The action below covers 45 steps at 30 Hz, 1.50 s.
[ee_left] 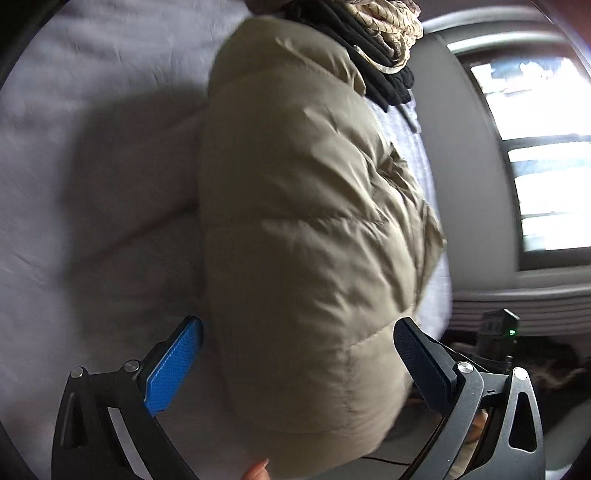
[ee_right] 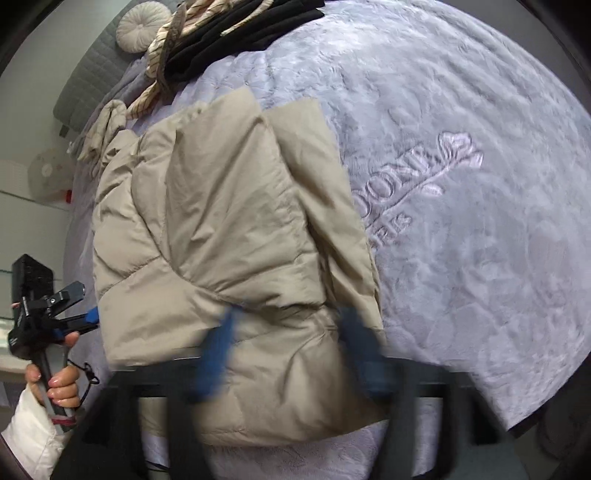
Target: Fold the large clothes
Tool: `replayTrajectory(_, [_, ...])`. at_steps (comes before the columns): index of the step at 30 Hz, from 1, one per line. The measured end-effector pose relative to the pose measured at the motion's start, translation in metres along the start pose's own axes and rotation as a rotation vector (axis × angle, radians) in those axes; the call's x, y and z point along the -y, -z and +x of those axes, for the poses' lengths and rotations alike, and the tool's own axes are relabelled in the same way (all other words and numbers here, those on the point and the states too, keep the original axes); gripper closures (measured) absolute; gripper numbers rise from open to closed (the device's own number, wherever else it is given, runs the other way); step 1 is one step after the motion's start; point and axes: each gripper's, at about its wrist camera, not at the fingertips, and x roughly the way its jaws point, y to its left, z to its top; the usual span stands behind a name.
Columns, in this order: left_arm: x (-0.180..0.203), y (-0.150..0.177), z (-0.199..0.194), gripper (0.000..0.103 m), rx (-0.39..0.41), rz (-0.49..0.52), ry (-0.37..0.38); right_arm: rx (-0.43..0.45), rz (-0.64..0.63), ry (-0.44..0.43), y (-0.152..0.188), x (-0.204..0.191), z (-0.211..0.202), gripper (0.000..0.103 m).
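Left gripper (ee_left: 297,354), blue-padded fingers spread wide: the folded beige quilted puffer jacket (ee_left: 306,206) bulges up between them, pads clear of the fabric, nothing grasped.

Right gripper (ee_right: 288,350) blurred, blue fingers apart over the jacket's near hem; whether the pads touch the cloth cannot be told, but no pinch shows.

In the right wrist view the left gripper sits just beside the jacket's left edge, held by a hand (ee_right: 61,384) in a white sleeve (ee_right: 29,432).

The jacket lies folded on the lavender plush blanket (ee_right: 480,258) with embossed lettering, near its edge.

Beyond it: a pile of black and cream patterned clothes (ee_right: 229,33), a round cream cushion (ee_right: 142,26), and a bright window (ee_left: 543,155) to the side.
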Motion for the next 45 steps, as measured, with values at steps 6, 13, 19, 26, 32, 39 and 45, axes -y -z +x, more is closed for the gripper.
replayTrajectory(6, [-0.008,-0.004,0.017,0.000,-0.043,0.028,0.025,0.006,-0.084,-0.087,-0.039,-0.002,-0.013,0.000])
replayTrajectory(13, [-0.030,-0.010,0.037,0.000,-0.080,-0.010,0.122,-0.206,-0.125,-0.246,-0.079,0.014,0.059,0.000])
replayTrajectory(19, [-0.043,-0.015,0.055,0.000,-0.072,-0.025,0.195,-0.332,-0.058,-0.489,-0.102,0.025,0.121,0.000])
replayTrajectory(26, [-0.056,-0.017,0.066,0.000,-0.077,-0.101,0.250,-0.391,-0.030,-0.577,-0.107,0.000,0.157,0.000])
replayTrajectory(32, [-0.033,-0.020,0.048,0.012,-0.069,-0.033,0.247,-0.376,0.025,-0.561,-0.104,-0.021,0.147,0.024])
replayTrajectory(39, [-0.022,-0.031,-0.019,0.015,0.034,0.022,0.284,-0.315,-0.020,-0.647,-0.101,-0.082,0.118,0.040])
replayTrajectory(45, [-0.060,-0.043,-0.097,0.015,0.147,0.007,0.231,-0.333,-0.113,-0.698,-0.102,-0.173,0.146,0.040])
